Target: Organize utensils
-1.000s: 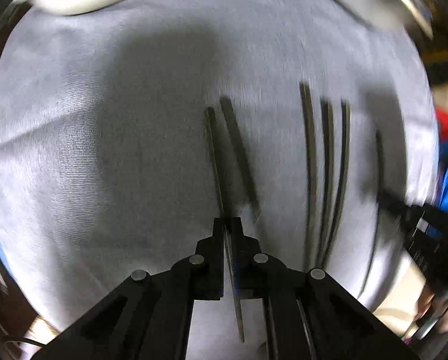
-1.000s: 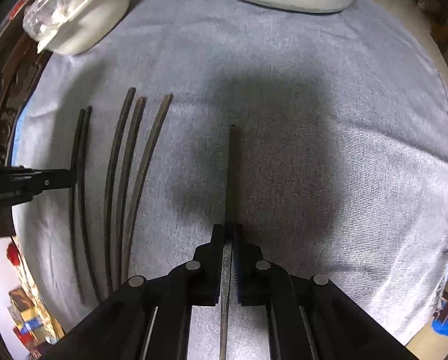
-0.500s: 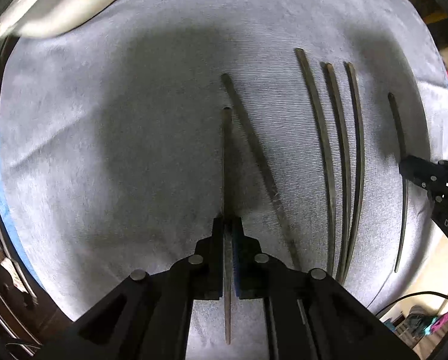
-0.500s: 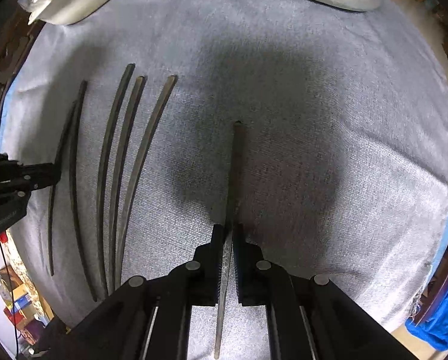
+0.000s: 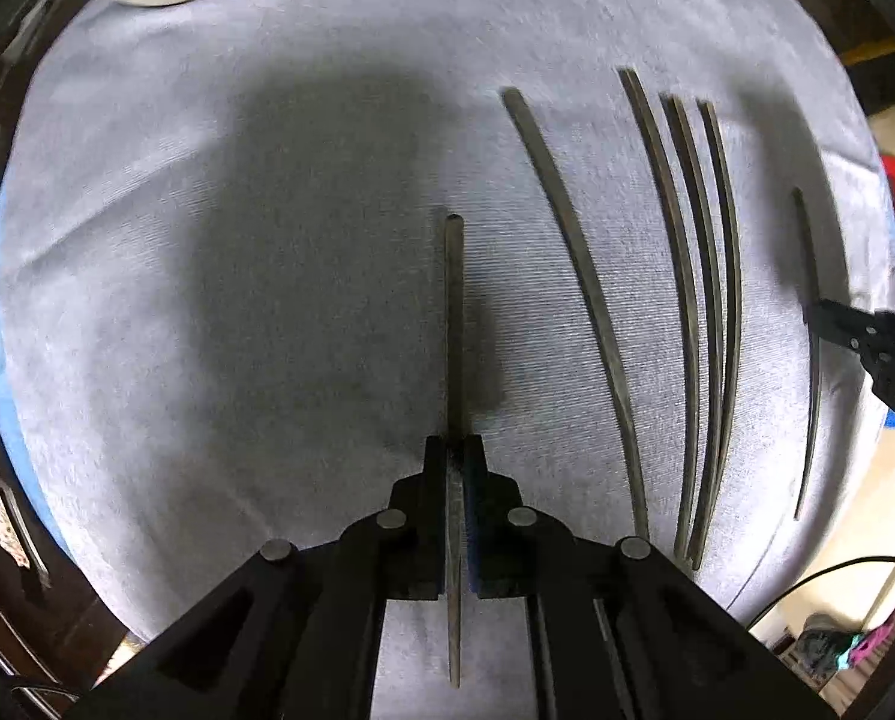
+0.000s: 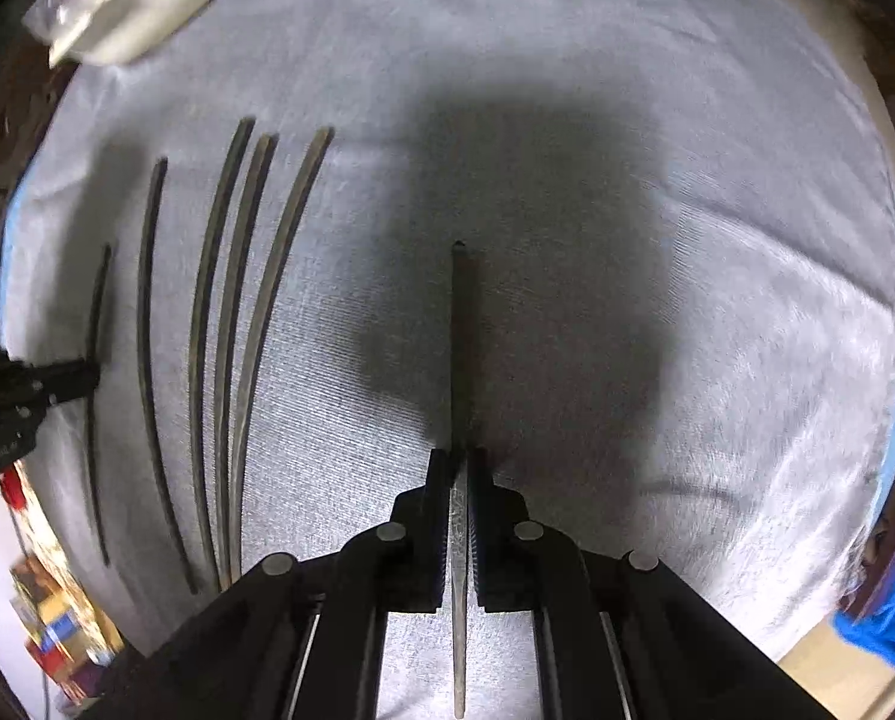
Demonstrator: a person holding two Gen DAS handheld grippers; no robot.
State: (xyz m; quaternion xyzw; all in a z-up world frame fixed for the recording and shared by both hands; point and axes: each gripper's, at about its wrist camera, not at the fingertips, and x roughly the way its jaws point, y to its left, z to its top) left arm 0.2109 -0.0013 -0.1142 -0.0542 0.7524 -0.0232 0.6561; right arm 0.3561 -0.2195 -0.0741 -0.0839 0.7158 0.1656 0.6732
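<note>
Right now we hold one thin dark stick in each tool, above a grey cloth point(image 5: 207, 300). Our left gripper point(image 5: 454, 456) is squeezed tight on a stick point(image 5: 454, 312) that points straight ahead. Our right gripper point(image 6: 459, 468) is squeezed tight on another stick point(image 6: 460, 348) the same way. They look like chopsticks, but we cannot be sure.

More sticks lie flat on the cloth between our two tools. One single stick point(image 5: 573, 276) lies alone, nearest the left tool. Three sticks point(image 5: 696, 324) lie close together past it, nearly touching at the near ends. Two white dishes sit at the far edge of the cloth; one dish point(image 6: 141, 18) has a clear bag in it.

We think the job is to lay our sticks down beside the others. Things could go wrong here. Each stick is gripped partway along, with most of it sticking out in front, so it could twist or slip in the jaws. If we come down crooked, a tip could bump the tidy row and push those sticks apart. If we let go too high, a round stick could roll away.
</note>
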